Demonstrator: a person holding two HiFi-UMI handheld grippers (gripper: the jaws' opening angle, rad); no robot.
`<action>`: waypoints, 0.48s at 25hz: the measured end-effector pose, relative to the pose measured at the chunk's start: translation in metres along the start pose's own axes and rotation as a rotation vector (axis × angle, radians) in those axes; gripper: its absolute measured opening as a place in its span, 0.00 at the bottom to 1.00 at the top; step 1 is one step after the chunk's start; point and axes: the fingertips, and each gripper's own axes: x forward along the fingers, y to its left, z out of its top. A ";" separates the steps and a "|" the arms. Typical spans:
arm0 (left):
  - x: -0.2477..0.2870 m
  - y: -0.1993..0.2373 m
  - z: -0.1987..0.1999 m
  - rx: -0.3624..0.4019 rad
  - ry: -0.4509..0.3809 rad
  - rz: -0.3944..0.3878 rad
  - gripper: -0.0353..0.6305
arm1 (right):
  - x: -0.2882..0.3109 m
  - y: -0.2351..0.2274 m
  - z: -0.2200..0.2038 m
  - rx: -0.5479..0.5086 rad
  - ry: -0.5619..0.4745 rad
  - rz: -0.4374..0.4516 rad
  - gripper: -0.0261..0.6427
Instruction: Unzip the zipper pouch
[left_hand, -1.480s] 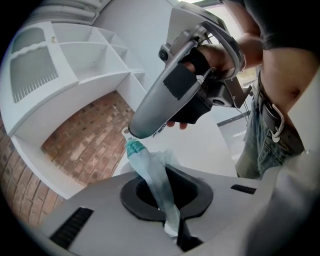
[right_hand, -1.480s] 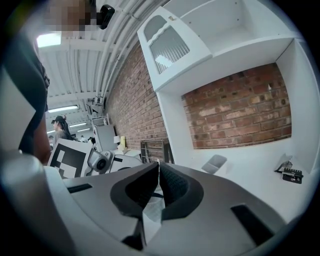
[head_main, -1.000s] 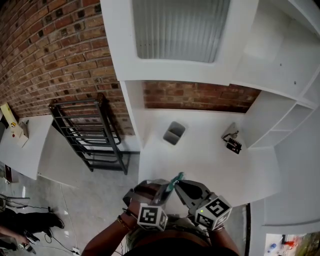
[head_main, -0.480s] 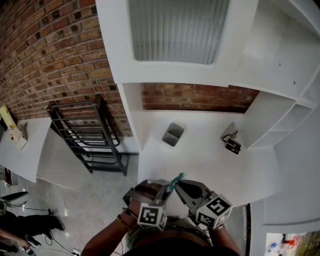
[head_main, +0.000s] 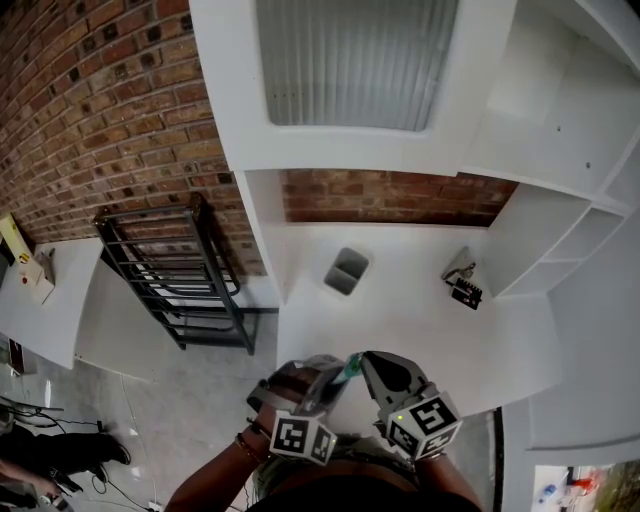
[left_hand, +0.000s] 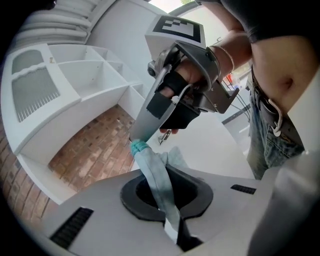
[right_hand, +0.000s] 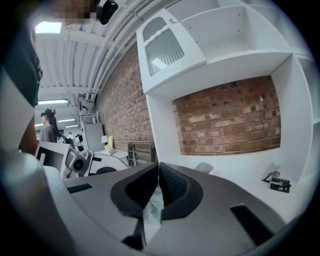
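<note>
Head view: over the near edge of the white table (head_main: 430, 310), the left gripper (head_main: 328, 378) and right gripper (head_main: 366, 368) meet on the zipper pouch (head_main: 350, 368). Left gripper view: jaws clamp the pouch's pale fabric; the right gripper pinches its teal end. Right gripper view: jaws closed on pale fabric

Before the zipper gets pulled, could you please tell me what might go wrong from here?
The left gripper and right gripper each pinch only a narrow bit of the pouch, so pulling apart could slip the fabric free. It hangs in mid-air by the table edge; if dropped, it may land on the floor.
</note>
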 end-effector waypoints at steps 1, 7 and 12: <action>0.000 0.000 -0.001 0.004 0.005 -0.002 0.06 | 0.000 -0.001 -0.001 0.013 0.004 0.001 0.04; -0.002 0.001 -0.006 -0.031 0.003 -0.011 0.06 | 0.001 -0.003 -0.006 0.014 0.016 -0.020 0.04; -0.002 0.004 -0.010 -0.076 -0.010 -0.007 0.06 | 0.000 -0.011 -0.007 0.003 0.017 -0.035 0.05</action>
